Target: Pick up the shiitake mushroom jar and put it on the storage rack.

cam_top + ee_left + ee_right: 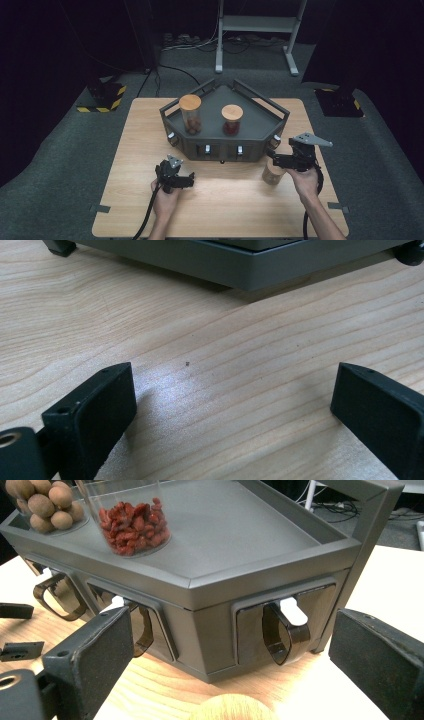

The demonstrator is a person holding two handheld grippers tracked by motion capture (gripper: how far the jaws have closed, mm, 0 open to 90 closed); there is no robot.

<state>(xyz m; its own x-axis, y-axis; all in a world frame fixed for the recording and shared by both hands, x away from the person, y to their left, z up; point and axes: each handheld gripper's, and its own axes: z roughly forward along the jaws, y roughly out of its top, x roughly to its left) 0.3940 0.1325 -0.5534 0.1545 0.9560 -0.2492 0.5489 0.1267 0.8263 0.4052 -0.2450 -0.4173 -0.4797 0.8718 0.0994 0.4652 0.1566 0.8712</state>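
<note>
On the near half of the table [130,150], in front of the grey tray [215,145], I hold both grippers low. My right gripper [274,161] hangs just above a jar [272,174] with a wooden lid, which stands on the table beside the tray's right front corner; in the right gripper view its jaws are spread wide and hold nothing, with the lid [232,708] low between them. My left gripper [230,405] is likewise wide open and empty over bare wood, near the tray's front edge. Two more jars stand in the tray, one with brown nuts [191,120] and one with red fruit [231,122]. I judge the step in hand to be the approach to the loose jar; the next move calls for lowering the right jaws around its body and closing. The tray wall and its drawer handle [280,632] lie close ahead, so room is tight there, while the table to the right and toward me is open.
</note>
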